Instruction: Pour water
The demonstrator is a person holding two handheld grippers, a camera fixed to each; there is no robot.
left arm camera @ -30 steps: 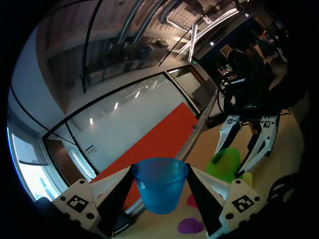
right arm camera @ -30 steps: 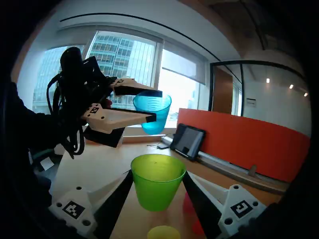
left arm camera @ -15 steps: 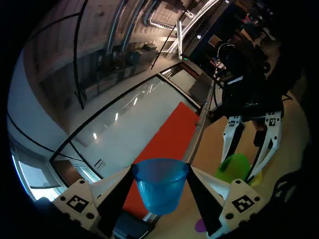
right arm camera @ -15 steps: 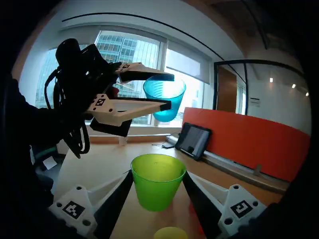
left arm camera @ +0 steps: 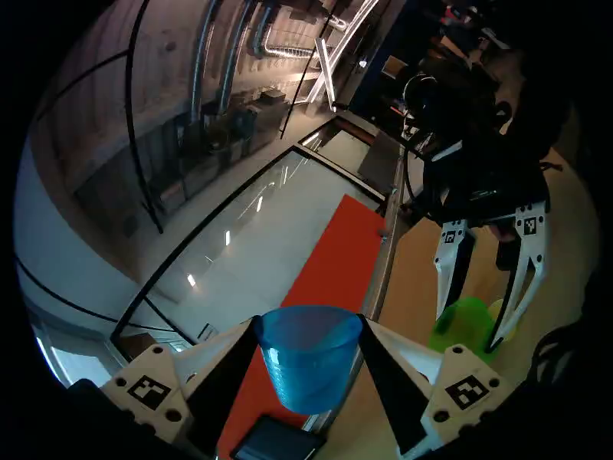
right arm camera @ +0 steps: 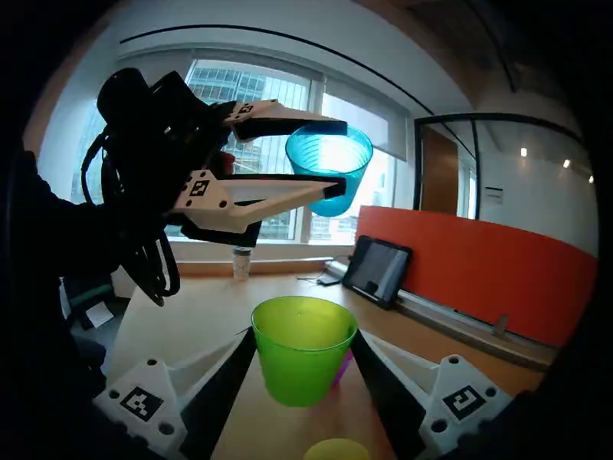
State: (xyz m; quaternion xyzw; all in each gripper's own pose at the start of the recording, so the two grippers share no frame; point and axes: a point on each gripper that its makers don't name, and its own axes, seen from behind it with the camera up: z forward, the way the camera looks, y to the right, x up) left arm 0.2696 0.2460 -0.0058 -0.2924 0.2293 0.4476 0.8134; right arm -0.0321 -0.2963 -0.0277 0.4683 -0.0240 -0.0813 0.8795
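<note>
- Office room, with tall windows (right arm camera: 230,100) behind and a pale wooden tabletop (right arm camera: 184,314) below. Both cups appear to be held up off it.
- The right gripper (right arm camera: 303,341) has its fingers drawn in to cup width, pressing on both sides of a green cup (right arm camera: 303,360). The cup is upright with its mouth open to the top, which looks like the way to hold a cup that is to be filled.
- The left gripper (right arm camera: 341,156) has its fingers clamped on a blue cup (right arm camera: 329,172), rim uppermost. In the right gripper view it sits at 12 o'clock from the green cup, higher and farther off, probably raised to give height for a pour. I cannot tell whether there is water in it.
- In the left gripper view the green cup lies low at 4 o'clock from the blue one, well apart.
- A yellow cup (right arm camera: 336,451) stands on the tabletop at 6 o'clock from the green cup, and a purple thing (right arm camera: 342,366) peeks out just behind it at 5 o'clock.
- A tablet (right arm camera: 379,270) is propped at 2 o'clock, near the foot of an orange panel (right arm camera: 490,284). A small glass (right arm camera: 241,261) stands at 10 o'clock by the windows.
- Nothing stands between the two cups. The blue rim does not seem to be over the green mouth yet, so it would need to come nearer first.
- Dark cables (right arm camera: 149,261) hang from the left gripper's handle, apart from both cups.
</note>
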